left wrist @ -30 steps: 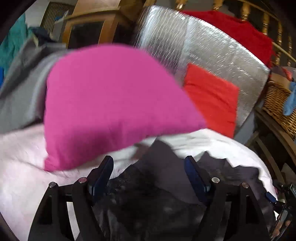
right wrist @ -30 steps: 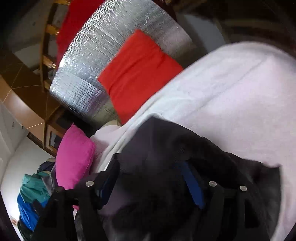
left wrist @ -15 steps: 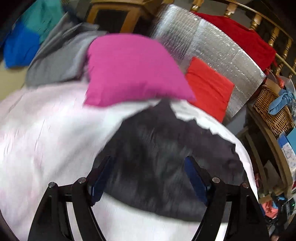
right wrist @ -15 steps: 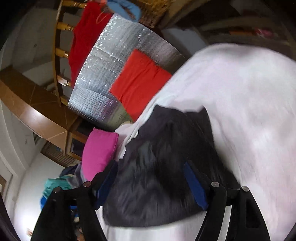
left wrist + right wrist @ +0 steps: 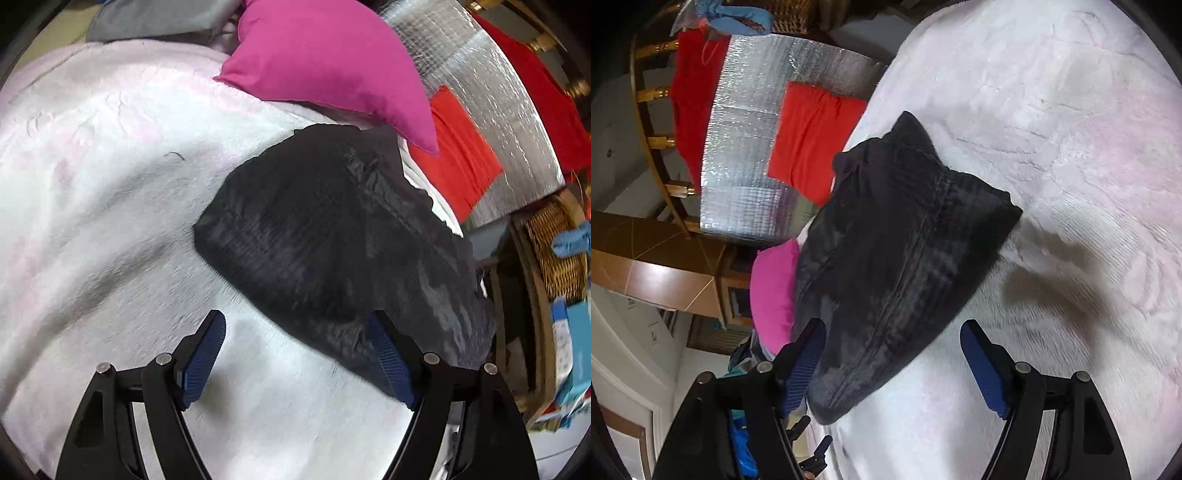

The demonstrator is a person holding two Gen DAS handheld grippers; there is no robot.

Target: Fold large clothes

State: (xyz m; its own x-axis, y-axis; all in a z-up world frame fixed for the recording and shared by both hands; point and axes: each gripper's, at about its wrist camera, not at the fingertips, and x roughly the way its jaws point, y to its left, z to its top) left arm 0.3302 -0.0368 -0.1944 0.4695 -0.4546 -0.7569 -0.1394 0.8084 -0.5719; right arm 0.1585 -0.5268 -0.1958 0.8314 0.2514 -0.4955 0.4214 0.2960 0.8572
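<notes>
Black garment, folded into a compact bundle, lay on pale blanket near pink cushion. L gripper & R gripper both released, nothing clasped. Fold looked done; next probably fetch another garment.

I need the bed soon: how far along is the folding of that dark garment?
Done, it seems: the dark garment lies as a compact folded bundle on the white blanket, beside the pink pillow. In hand: nothing; left gripper and right gripper are open. Left: perhaps the grey clothes behind.
</notes>
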